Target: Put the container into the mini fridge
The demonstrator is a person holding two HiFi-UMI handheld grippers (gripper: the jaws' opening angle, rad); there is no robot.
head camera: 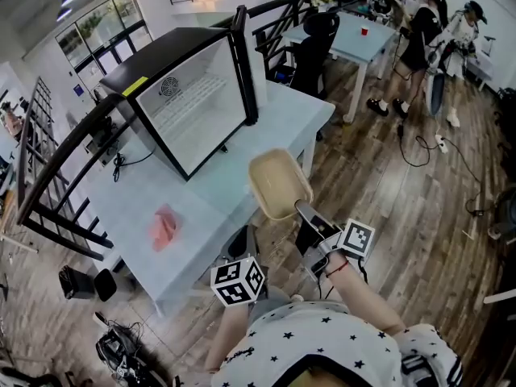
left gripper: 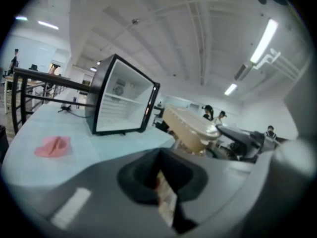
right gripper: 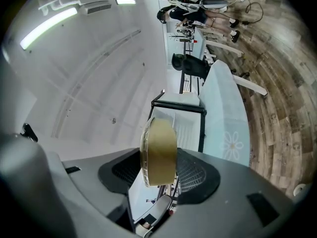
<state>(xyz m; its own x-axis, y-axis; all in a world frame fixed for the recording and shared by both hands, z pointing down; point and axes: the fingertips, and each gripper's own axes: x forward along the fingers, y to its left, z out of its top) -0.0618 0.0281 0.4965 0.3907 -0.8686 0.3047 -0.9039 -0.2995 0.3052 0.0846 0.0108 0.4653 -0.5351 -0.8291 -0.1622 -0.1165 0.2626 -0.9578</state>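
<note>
1. A beige oval container (head camera: 278,184) with a paler rim is pinched by its near end in the right tool (head camera: 305,210), one dark ribbed pad on each side of it.
2. The container is held in the air over the near right edge of the desk (head camera: 201,208), in front of the open fridge (head camera: 193,95) and apart from it.
3. In the right gripper view the container is seen edge-on, with the fridge's opening straight behind it.
4. What is inside the container cannot be told.
5. The left tool (left gripper: 159,182) is pressed together, and it is held low on the near side of the desk.
6. The desk is pale blue, with a printed flower seen on it in the right gripper view.
7. A pink cloth (head camera: 164,226) is laid on the desk, left of the fridge's front and well apart from the container.
8. The fridge is black, its door is swung open, and a white inside with shelf lines is shown.
9. The floor (head camera: 403,216) is made of wood planks, and a black railing (head camera: 56,168) is seen at the left.
10. Further off, a second desk (head camera: 347,47) with a red cup (head camera: 364,31), a black chair (head camera: 310,55) and standing people (head camera: 419,31) are seen.
</note>
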